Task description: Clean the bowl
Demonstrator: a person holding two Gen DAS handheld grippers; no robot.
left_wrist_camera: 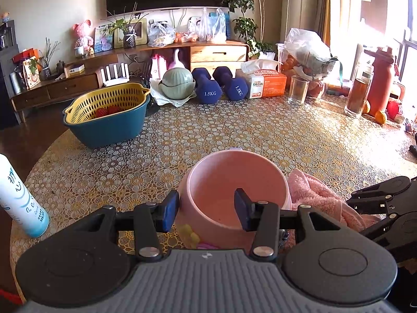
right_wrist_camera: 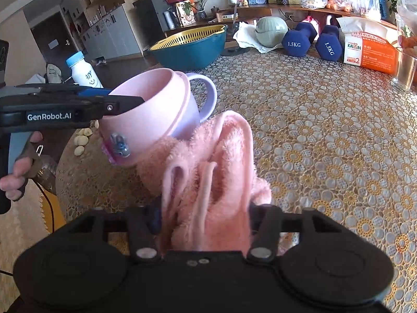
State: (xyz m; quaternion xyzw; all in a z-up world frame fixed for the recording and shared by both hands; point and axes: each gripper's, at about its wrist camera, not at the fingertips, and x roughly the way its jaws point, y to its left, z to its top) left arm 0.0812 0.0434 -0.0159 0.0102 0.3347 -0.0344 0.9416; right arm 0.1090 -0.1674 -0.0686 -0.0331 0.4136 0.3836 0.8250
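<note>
One pink bowl (left_wrist_camera: 235,195), tipped up off the patterned table (left_wrist_camera: 286,135), its near wall pinched between the left gripper (left_wrist_camera: 207,210) pads, one outside, one inside. One pink towel (right_wrist_camera: 208,182) touches its side, clamped in the right gripper (right_wrist_camera: 206,224). Two dumbbells (left_wrist_camera: 221,84) and one basket (left_wrist_camera: 106,114) sit far back, open cloth between.

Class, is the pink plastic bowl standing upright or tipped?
Tipped: the pink plastic bowl leans sideways, wall pinched by the left gripper, rim slanted.
</note>
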